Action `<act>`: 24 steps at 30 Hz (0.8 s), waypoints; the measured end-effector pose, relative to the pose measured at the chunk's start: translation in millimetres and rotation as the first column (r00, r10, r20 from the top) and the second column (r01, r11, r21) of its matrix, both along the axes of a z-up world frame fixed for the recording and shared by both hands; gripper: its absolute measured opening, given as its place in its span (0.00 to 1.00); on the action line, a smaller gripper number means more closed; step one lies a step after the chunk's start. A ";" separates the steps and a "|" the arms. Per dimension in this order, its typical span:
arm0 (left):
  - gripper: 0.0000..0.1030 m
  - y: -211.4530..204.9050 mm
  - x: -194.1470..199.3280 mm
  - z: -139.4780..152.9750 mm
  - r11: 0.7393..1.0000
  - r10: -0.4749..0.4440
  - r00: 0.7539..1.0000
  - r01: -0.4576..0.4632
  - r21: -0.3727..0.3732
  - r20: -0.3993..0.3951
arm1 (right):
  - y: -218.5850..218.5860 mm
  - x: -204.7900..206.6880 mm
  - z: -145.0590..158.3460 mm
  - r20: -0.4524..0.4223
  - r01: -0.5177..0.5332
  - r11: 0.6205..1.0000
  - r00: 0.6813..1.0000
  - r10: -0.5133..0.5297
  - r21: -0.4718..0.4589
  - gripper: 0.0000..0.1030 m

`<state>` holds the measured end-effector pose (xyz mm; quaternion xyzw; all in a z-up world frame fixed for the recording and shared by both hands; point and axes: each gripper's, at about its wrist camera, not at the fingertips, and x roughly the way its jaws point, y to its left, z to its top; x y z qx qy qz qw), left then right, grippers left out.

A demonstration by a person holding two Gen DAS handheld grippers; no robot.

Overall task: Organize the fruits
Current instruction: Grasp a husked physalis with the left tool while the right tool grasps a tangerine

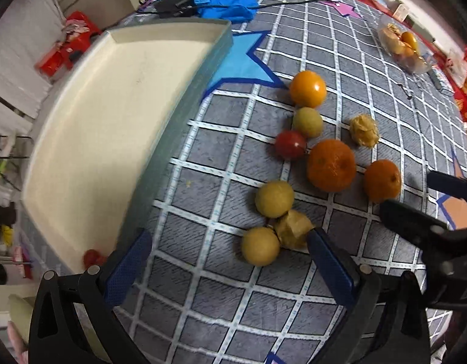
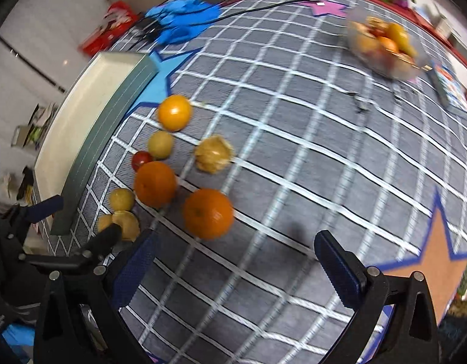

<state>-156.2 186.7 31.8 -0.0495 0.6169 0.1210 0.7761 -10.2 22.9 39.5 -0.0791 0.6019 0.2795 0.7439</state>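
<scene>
Several loose fruits lie on the checked cloth: a large orange [image 1: 331,165] [image 2: 155,183], a smaller orange [image 1: 382,179] [image 2: 208,213], a yellow-orange fruit [image 1: 307,89] [image 2: 174,112], a red tomato [image 1: 290,144] [image 2: 141,159], yellow plums [image 1: 274,199] [image 1: 260,245], and papery husked fruits [image 1: 364,130] [image 2: 213,154] [image 1: 293,228]. A cream tray [image 1: 106,127] [image 2: 82,121] sits left; a red tomato [image 1: 92,257] lies at its near corner. My left gripper [image 1: 227,270] is open and empty, just short of the nearest plum. My right gripper [image 2: 233,264] is open and empty, just short of the smaller orange.
A clear bowl of fruit [image 1: 404,48] [image 2: 385,47] stands far right. Blue gloves [image 1: 221,0] [image 2: 185,21] and black cables lie at the back. Blue [image 1: 242,60], pink [image 2: 327,7] and orange [image 2: 430,261] star marks are on the cloth.
</scene>
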 end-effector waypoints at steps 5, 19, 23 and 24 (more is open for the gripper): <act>0.99 -12.0 -3.3 -18.1 0.997 -0.077 0.997 0.077 0.029 -0.001 | 20.3 -0.1 -15.5 -0.010 -0.066 0.997 0.998 0.065 -0.042 1.00; 0.24 -10.7 9.3 3.8 0.993 -0.083 0.996 0.082 -0.090 -0.013 | 12.4 3.1 2.5 -0.070 -0.056 0.998 0.996 0.057 0.023 0.39; 0.24 -0.3 8.5 40.1 0.992 -0.093 0.996 0.093 -0.085 0.004 | 2.4 -0.6 18.2 -0.095 -0.035 0.999 0.995 0.039 0.040 0.39; 0.24 3.7 9.2 50.0 0.992 -0.098 0.995 0.099 -0.075 0.007 | 2.4 -2.3 23.0 -0.101 -0.029 0.999 0.994 0.034 0.045 0.39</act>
